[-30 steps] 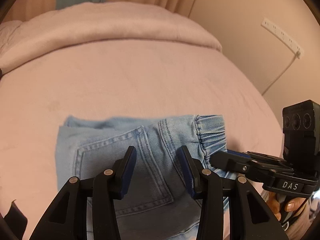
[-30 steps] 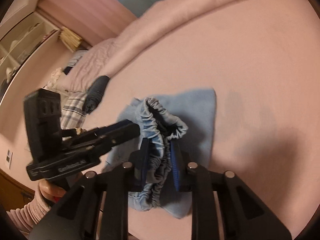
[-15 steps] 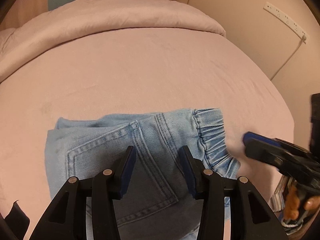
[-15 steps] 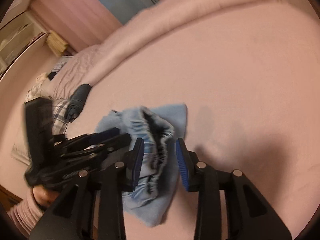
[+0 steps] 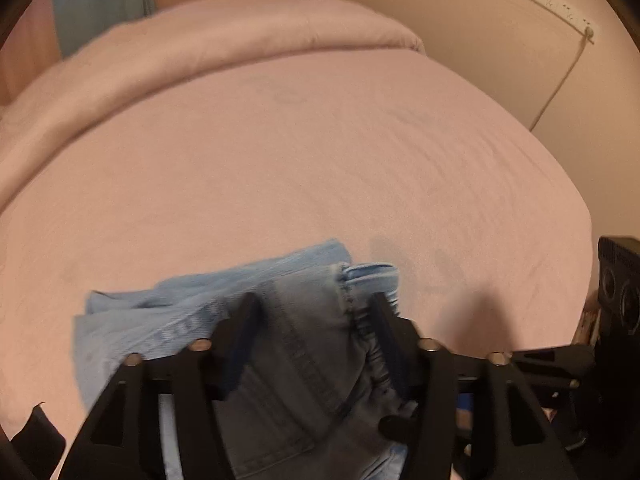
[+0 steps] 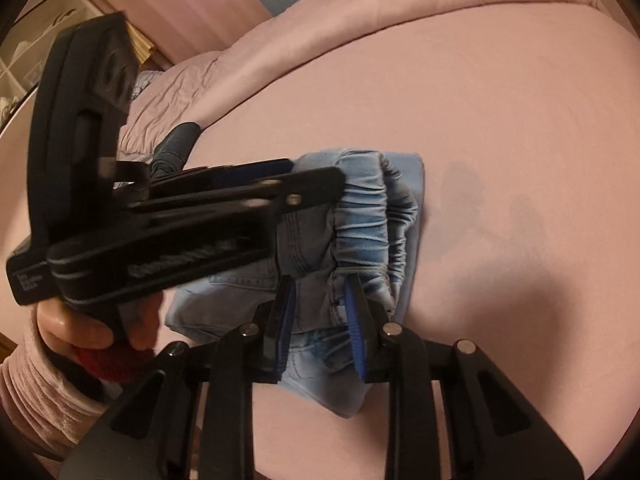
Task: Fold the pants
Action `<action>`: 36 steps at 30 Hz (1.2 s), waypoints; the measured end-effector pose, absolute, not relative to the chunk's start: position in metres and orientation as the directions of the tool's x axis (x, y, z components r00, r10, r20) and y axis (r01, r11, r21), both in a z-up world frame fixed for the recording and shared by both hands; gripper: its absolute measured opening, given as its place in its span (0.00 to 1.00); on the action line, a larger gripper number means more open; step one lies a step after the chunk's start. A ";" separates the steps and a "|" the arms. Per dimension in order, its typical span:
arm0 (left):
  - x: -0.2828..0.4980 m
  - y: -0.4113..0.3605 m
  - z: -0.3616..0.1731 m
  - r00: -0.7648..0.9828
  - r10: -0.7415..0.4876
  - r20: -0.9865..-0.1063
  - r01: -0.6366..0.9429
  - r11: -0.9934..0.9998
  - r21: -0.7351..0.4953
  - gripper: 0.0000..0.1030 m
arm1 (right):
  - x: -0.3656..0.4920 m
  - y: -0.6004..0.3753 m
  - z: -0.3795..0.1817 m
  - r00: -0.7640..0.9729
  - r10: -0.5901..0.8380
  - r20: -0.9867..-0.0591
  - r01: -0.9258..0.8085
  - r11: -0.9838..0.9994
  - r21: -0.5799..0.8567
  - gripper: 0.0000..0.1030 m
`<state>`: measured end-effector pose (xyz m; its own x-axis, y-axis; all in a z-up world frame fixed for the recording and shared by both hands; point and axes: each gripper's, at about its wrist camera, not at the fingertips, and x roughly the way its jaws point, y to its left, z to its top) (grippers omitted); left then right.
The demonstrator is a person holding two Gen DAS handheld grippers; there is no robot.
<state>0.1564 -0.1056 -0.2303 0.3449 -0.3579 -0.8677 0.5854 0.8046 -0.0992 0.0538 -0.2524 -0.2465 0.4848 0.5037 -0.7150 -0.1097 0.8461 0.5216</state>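
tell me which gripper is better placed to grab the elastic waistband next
Probably right. The right gripper is open with the gathered waistband of the pants just ahead; the left gripper straddles the flatter denim.

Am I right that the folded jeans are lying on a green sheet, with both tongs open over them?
Not green: both wrist views show the folded jeans on a pink sheet. The rest holds: left tongs and right tongs are open over them.
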 end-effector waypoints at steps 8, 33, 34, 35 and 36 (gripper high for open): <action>0.148 -0.130 -0.248 0.394 -0.240 -0.887 0.618 0.784 0.062 0.75 | 0.058 -0.271 -0.258 0.487 0.535 -0.691 -0.074 0.813 0.577 0.20; 0.099 -0.047 -0.214 0.541 -0.303 -0.784 0.520 0.854 0.029 0.74 | 0.072 -0.266 -0.205 0.602 0.443 -0.665 -0.092 0.865 0.493 0.38; 0.102 -0.043 -0.220 0.525 -0.300 -0.796 0.510 0.860 0.012 0.74 | 0.076 -0.261 -0.204 0.599 0.445 -0.665 -0.101 0.867 0.488 0.38; 0.104 -0.042 -0.225 0.512 -0.297 -0.806 0.503 0.864 0.001 0.74 | 0.079 -0.255 -0.204 0.596 0.447 -0.667 -0.108 0.868 0.485 0.38; 0.106 -0.041 -0.230 0.495 -0.291 -0.818 0.496 0.868 -0.009 0.74 | 0.085 -0.248 -0.205 0.593 0.445 -0.671 -0.116 0.872 0.476 0.38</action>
<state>0.1057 -0.0411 -0.2304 0.4954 -0.2912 -0.8184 0.4962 0.8681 -0.0085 0.0852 -0.2481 -0.2050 0.5929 0.4449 -0.6712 -0.1157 0.8720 0.4757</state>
